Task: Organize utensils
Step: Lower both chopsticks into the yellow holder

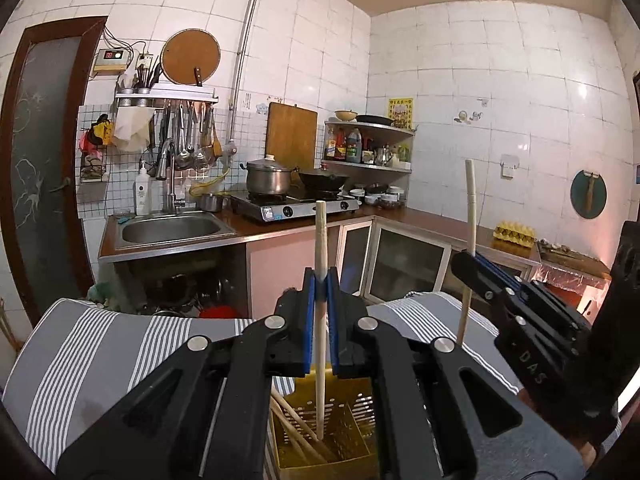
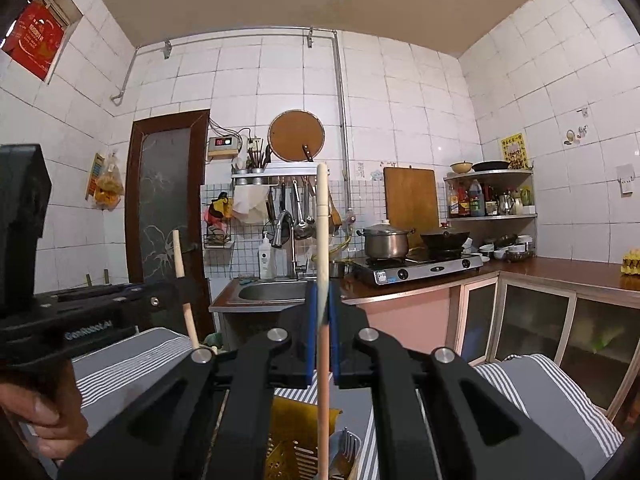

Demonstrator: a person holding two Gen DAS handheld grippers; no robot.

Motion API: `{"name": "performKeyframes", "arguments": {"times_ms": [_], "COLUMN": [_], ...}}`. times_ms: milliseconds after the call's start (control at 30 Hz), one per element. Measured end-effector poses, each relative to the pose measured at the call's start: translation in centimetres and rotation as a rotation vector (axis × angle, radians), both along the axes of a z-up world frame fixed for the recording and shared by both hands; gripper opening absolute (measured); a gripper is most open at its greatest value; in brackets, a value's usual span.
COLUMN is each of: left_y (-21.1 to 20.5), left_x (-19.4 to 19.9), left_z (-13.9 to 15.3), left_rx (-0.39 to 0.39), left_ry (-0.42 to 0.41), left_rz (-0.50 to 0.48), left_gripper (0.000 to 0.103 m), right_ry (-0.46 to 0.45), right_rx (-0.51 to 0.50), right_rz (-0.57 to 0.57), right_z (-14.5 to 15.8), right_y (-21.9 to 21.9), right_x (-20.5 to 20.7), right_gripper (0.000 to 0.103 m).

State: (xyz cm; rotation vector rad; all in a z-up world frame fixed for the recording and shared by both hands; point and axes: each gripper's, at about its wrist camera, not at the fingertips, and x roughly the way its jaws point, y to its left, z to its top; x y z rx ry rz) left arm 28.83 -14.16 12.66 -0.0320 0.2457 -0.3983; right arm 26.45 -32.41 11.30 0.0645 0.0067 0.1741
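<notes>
Your left gripper and right gripper each clamp one chopstick upright, aligned for lowering into the yellow slotted holder.

Pale wooden chopstick upright, tip inside yellow perforated holder; second chopstick upright

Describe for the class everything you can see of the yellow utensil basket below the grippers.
The yellow utensil basket sits low in the left wrist view, just under the left gripper. It looks like plastic, square-sided, with walls pierced by rows of small holes and an inner divider. It stands upright on the grey striped cloth. Several pale wooden chopsticks lean inside it, and the chopstick held upright by that gripper reaches down into it. The right wrist view shows metal forks beside its yellow wall.
</notes>
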Motion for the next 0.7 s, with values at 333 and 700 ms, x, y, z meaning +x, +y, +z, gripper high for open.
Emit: {"name": "performKeyframes", "arguments": {"times_ms": [333, 700], "left_y": [-0.4, -0.1], "left_x": [0.4, 0.4], "left_z": [-0.5, -0.4], "left_rx": [0.042, 0.044], "left_ry": [0.041, 0.05], "left_rz": [0.004, 0.015], "left_gripper": [0.005, 0.02], "right_ry": [0.014, 0.017], "right_rx": [0.008, 0.027], "right_rz": [-0.013, -0.028], "right_z": [-1.1, -0.6], "right_y": [0.2, -0.6], "right_x": [1.0, 0.5], "right_gripper": [0.006, 0.007]}}
